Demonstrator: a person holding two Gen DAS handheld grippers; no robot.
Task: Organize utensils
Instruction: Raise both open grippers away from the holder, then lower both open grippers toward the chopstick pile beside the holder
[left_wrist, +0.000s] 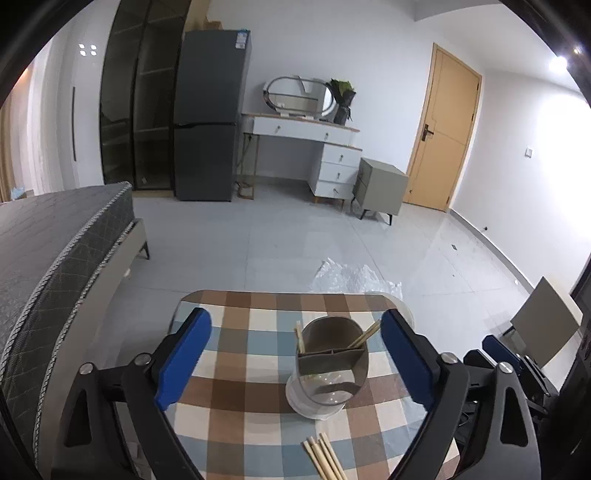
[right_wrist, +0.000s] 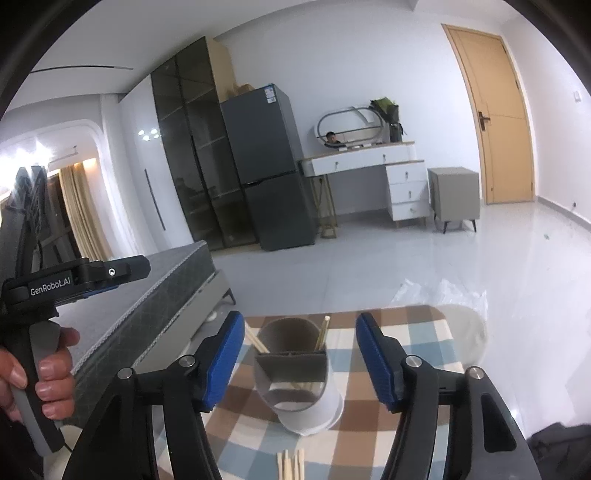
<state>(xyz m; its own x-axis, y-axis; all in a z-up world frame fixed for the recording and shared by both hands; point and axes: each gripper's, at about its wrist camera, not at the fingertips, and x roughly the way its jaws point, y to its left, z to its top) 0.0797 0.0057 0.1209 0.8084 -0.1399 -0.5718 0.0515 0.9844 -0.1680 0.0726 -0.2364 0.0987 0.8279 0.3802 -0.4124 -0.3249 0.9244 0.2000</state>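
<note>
Both claws sit closest to the lens: left claw (left_wrist: 295, 369) w/ jaws wide apart, right claw (right_wrist: 299, 362) also apart, neither clamped on anything. Beyond them, 1 checkered counter (left_wrist: 236, 373). On it, 1 grey divided holder (left_wrist: 327, 363) stands upright approx. mid-counter, between the pads in both views but not touched. Inside: chopsticks (left_wrist: 365, 334), 2 groups leaning on opposite sides; exact count unclear. Loose chopsticks (left_wrist: 325, 459), approx. 4, lie on the near edge, apart from the holder.
</note>
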